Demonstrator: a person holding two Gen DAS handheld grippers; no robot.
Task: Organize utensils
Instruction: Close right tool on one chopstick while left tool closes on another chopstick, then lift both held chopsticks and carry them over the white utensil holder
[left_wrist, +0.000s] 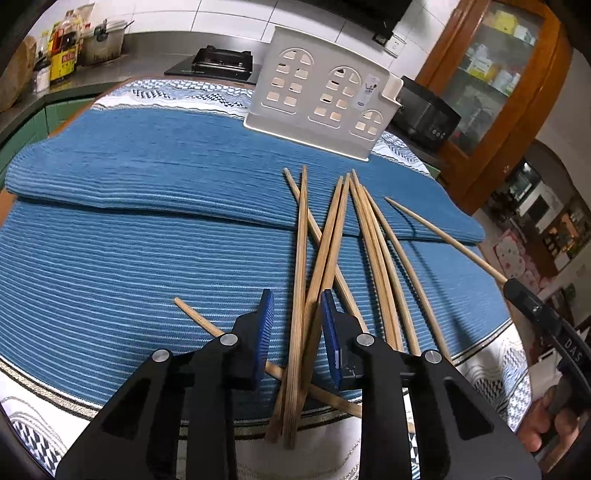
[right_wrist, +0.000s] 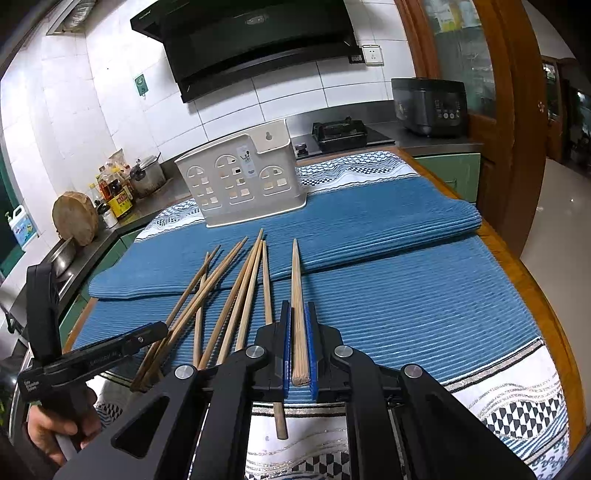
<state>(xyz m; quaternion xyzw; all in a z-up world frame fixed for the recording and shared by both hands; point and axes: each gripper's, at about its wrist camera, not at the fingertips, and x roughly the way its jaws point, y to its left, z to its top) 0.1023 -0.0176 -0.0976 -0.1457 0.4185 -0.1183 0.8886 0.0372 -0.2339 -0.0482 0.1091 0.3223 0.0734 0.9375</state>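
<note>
Wooden chopstick (right_wrist: 297, 295) clamped in R fingers (right_wrist: 311, 350); L fingers (left_wrist: 266, 325) part-open astride loose chopsticks (left_wrist: 301, 258), not squeezing.

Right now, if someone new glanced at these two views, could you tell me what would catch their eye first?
Probably the loose pile of long wooden chopsticks crossing one another on the ribbed blue cloth in the middle of the table. The right tongs are shut on a single pale chopstick, while the left tongs straddle a few sticks near the table's front edge. Behind the pile stands a white plastic utensil holder with arched cut-outs.
</note>
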